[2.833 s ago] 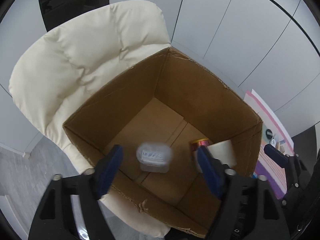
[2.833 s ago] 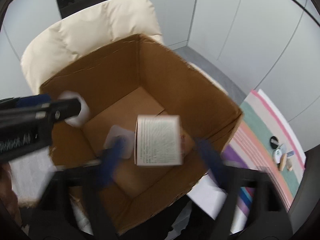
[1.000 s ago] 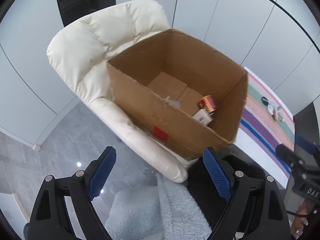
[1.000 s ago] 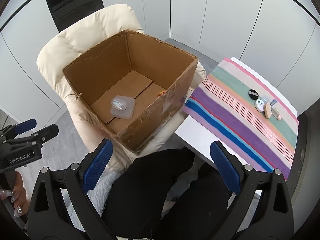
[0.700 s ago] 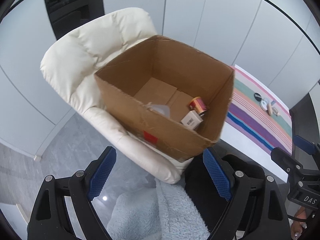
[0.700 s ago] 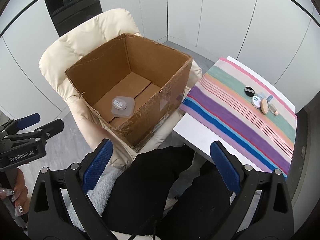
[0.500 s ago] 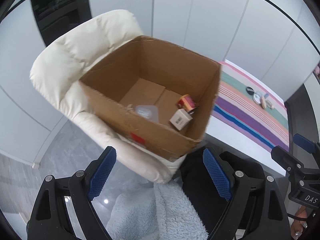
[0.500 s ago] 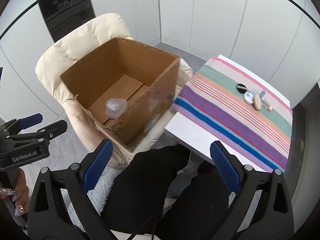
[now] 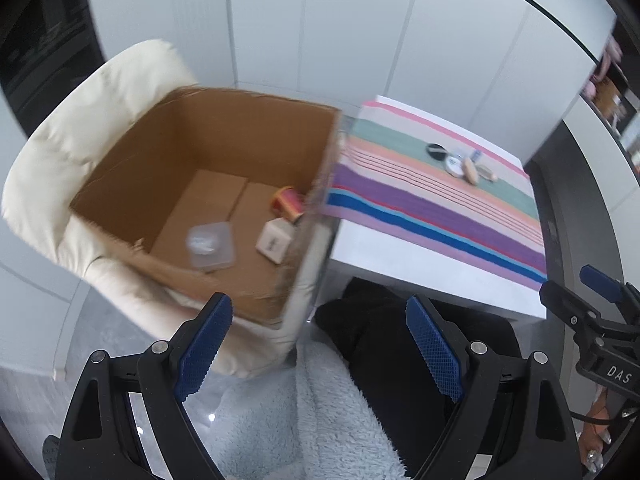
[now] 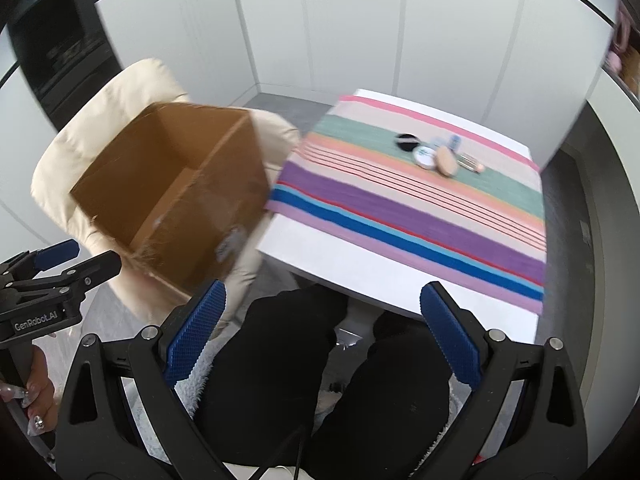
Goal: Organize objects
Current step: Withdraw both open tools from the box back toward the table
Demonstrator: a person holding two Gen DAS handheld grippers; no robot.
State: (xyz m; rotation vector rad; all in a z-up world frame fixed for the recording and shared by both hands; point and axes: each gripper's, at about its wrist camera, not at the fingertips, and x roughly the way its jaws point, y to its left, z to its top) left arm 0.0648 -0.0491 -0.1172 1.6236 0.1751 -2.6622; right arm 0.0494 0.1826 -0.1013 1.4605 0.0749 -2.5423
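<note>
cardboard box (image 9: 192,152) on cream chair (image 9: 80,136), striped cloth (image 10: 420,200) beside, small items (image 10: 436,156) far side

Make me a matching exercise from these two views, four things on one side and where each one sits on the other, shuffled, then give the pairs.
Things:
1. clear plastic container
2. black round compact
3. cardboard box
4. striped cloth

Places:
A. spread over the white table
B. on the cream armchair
C. on the floor of the box
D. on the green stripe of the cloth

Pairs: 1-C, 2-D, 3-B, 4-A
</note>
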